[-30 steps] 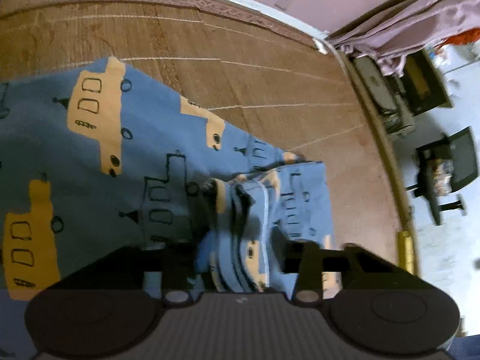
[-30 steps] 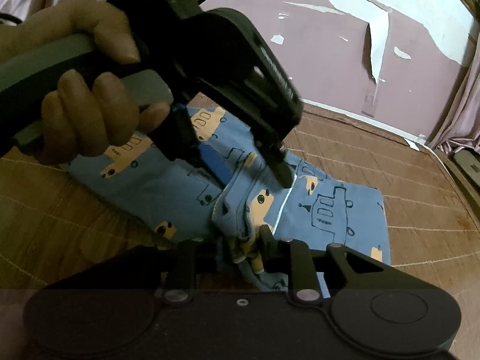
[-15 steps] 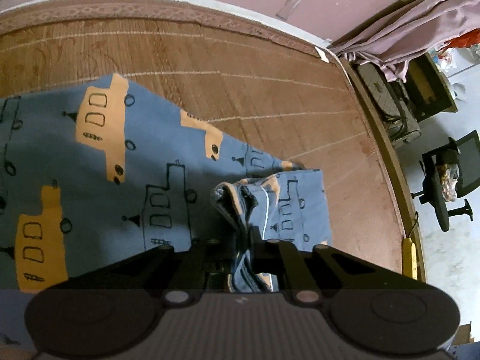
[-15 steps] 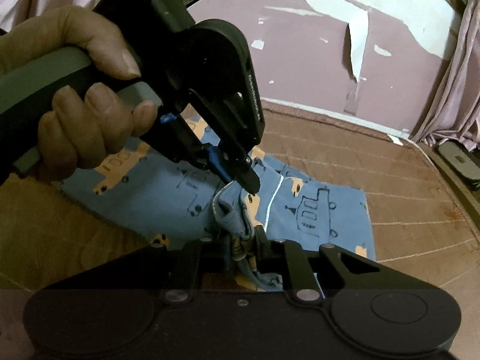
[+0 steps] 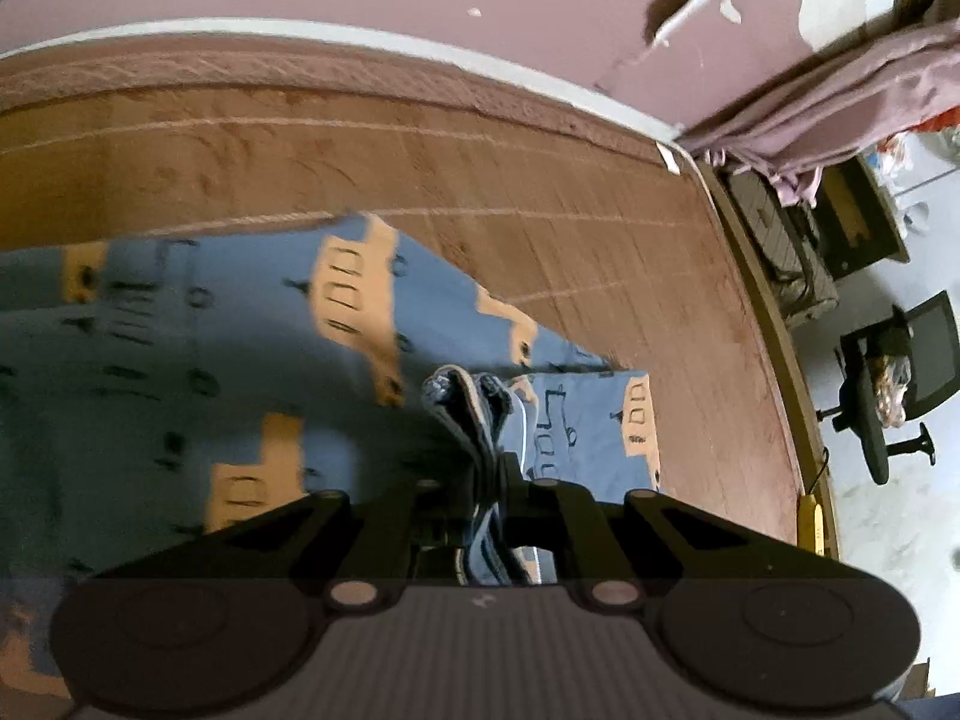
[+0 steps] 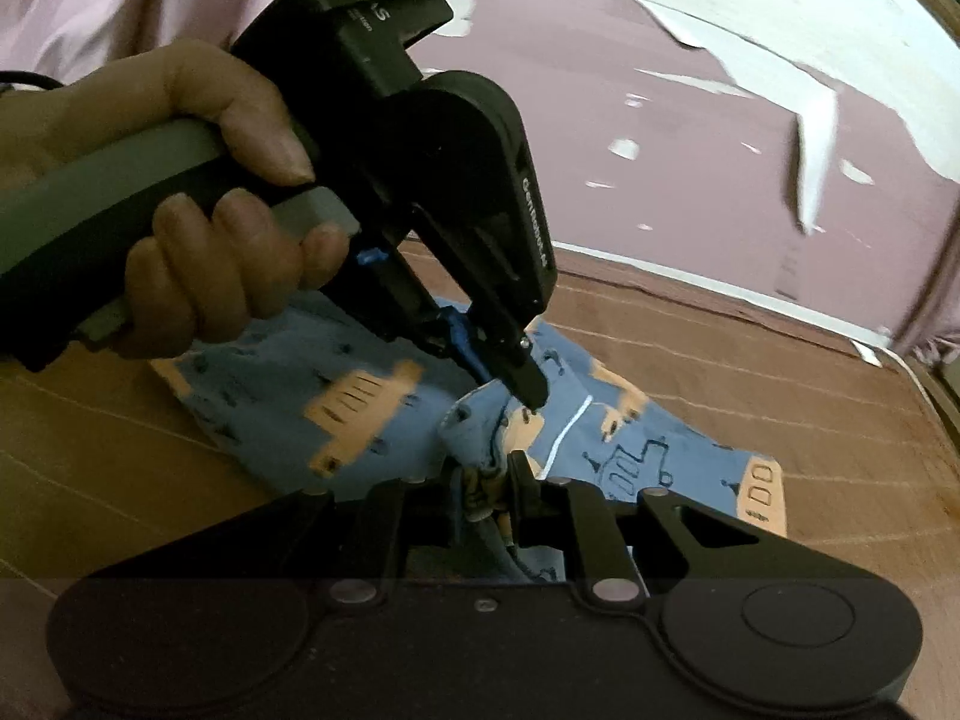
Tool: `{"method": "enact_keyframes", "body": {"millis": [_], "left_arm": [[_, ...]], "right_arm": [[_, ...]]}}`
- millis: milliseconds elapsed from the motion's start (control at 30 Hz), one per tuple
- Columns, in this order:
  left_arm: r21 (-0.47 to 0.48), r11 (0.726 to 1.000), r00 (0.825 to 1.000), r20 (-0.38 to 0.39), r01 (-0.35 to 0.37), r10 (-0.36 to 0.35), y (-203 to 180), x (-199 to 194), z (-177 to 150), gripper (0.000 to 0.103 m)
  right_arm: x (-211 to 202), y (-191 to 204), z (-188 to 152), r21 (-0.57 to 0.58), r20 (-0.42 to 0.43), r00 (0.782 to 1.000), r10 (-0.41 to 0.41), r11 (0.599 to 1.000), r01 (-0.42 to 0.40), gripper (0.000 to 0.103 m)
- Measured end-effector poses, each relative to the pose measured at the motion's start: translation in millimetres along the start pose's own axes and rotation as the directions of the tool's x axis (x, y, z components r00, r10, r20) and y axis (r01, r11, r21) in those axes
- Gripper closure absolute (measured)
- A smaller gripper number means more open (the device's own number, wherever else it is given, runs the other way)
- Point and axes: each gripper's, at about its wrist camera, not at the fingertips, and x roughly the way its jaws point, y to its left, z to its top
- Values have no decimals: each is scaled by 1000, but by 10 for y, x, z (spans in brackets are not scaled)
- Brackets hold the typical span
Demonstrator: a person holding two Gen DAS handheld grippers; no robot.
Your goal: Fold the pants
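Observation:
The blue pants (image 5: 180, 348) with orange vehicle prints lie on a brown wooden surface (image 5: 540, 192). My left gripper (image 5: 480, 480) is shut on a bunched edge of the pants and lifts it. In the right wrist view the pants (image 6: 360, 396) spread left and right, and my right gripper (image 6: 486, 474) is shut on the same raised bunch. The left gripper (image 6: 516, 384) shows there, held by a hand, its tips pinching the cloth just beyond my right fingers.
A pink wall (image 6: 690, 150) with peeling paint runs behind the surface. A pink curtain (image 5: 840, 102), dark boxes (image 5: 780, 240) and an office chair (image 5: 900, 372) stand off the right edge on the floor.
The left gripper has closed on the bunched cloth. Both grippers have risen and pulled the raised fold up, with the view shifting back over the pants.

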Motion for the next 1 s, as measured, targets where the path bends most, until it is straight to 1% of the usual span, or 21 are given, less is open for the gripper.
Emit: {"method": "enact_keyframes", "body": {"millis": [200, 267, 300, 367, 400, 433, 467, 500, 567, 600, 633, 700, 767, 800, 833, 900, 967, 1000], "left_arm": [[33, 999, 999, 21, -41, 41, 244, -89, -56, 95], [52, 997, 998, 28, -61, 60, 286, -88, -97, 94], [54, 996, 997, 32, -69, 68, 301, -95, -115, 89], [59, 994, 995, 53, -90, 87, 304, -142, -153, 75], [68, 993, 994, 62, -94, 90, 304, -173, -169, 60], [73, 992, 992, 80, -107, 101, 299, -216, -190, 46], [77, 990, 988, 108, -120, 111, 292, -274, -215, 43], [82, 988, 984, 136, -131, 119, 285, -331, -247, 42], [98, 986, 979, 166, -133, 116, 246, -433, -323, 42], [112, 986, 979, 175, -122, 102, 224, -475, -376, 45], [127, 986, 980, 175, -112, 89, 198, -493, -406, 48], [160, 982, 984, 166, -98, 71, 137, -497, -483, 52], [177, 979, 988, 134, -104, 80, 65, -429, -540, 54], [184, 976, 989, 112, -116, 96, 34, -379, -558, 58], [190, 974, 989, 98, -125, 108, 8, -341, -577, 61], [207, 967, 988, 73, -146, 133, -45, -265, -614, 62], [199, 962, 982, 56, -188, 180, -71, -203, -619, 64], [194, 961, 980, 53, -197, 190, -57, -187, -635, 66]], "right_arm": [[191, 224, 37, -47, -39, 997, 62, 997, -64, 87], [282, 291, 18, -50, -71, 994, 80, 995, -84, 84], [306, 306, 9, -43, -79, 993, 90, 995, -94, 78], [261, 299, -17, -28, -70, 991, 114, 993, -117, 66], [216, 270, -30, -25, -60, 990, 130, 991, -132, 49], [162, 223, -45, -24, -44, 989, 143, 989, -144, 27], [78, 156, -71, -21, -20, 989, 144, 989, -144, 20], [-5, 79, -95, -16, 3, 990, 139, 990, -139, 16], [-125, -78, -152, -13, 15, 994, 107, 994, -106, 13], [-187, -189, -189, -8, 14, 998, 66, 998, -65, 9], [-234, -294, -217, 0, 12, 999, 31, 1000, -31, 9], [-299, -473, -274, 23, 11, 1000, -22, 1000, 21, 9], [-310, -610, -327, 63, 9, 998, -60, 996, 59, 9], [-302, -656, -345, 86, 7, 997, -71, 994, 71, 9], [-308, -690, -371, 105, 9, 997, -79, 991, 77, 9], [-308, -730, -406, 138, 17, 996, -89, 987, 85, 9], [-302, -739, -438, 152, 17, 996, -83, 985, 80, 9], [-303, -729, -449, 152, 17, 997, -74, 986, 71, 9]]}}
